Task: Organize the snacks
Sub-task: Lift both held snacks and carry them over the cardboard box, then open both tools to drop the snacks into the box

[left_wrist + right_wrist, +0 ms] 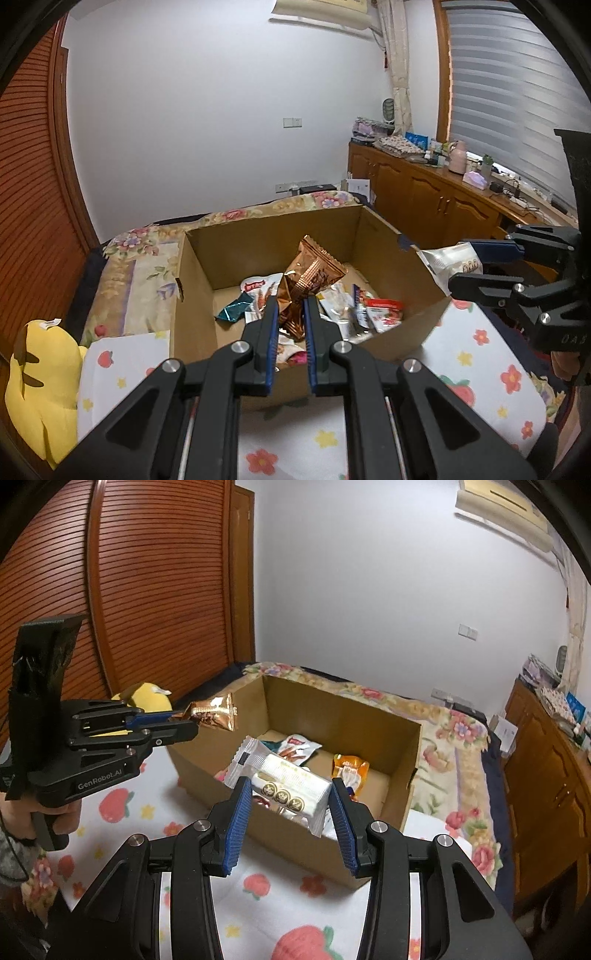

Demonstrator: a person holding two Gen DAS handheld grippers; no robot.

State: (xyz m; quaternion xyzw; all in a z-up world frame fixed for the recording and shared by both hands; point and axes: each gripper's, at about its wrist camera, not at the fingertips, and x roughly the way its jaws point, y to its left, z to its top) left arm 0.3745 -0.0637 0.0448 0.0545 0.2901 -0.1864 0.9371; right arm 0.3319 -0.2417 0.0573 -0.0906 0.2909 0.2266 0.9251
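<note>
A copper-brown snack packet point(308, 280) is pinched between the nearly closed jaws of the left gripper point(291, 306) above the near edge of the cardboard box point(195, 295). A white wafer packet point(291, 786) is clamped by the right gripper point(291, 794) over the box's near right corner. Other snacks point(369, 310) are piled inside, on the floral bedcover point(480, 350).

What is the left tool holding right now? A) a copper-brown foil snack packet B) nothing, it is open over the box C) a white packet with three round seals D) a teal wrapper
A: the left tool is shut on the copper-brown foil packet, held up above the cardboard box; the white packet is in the right tool.
</note>
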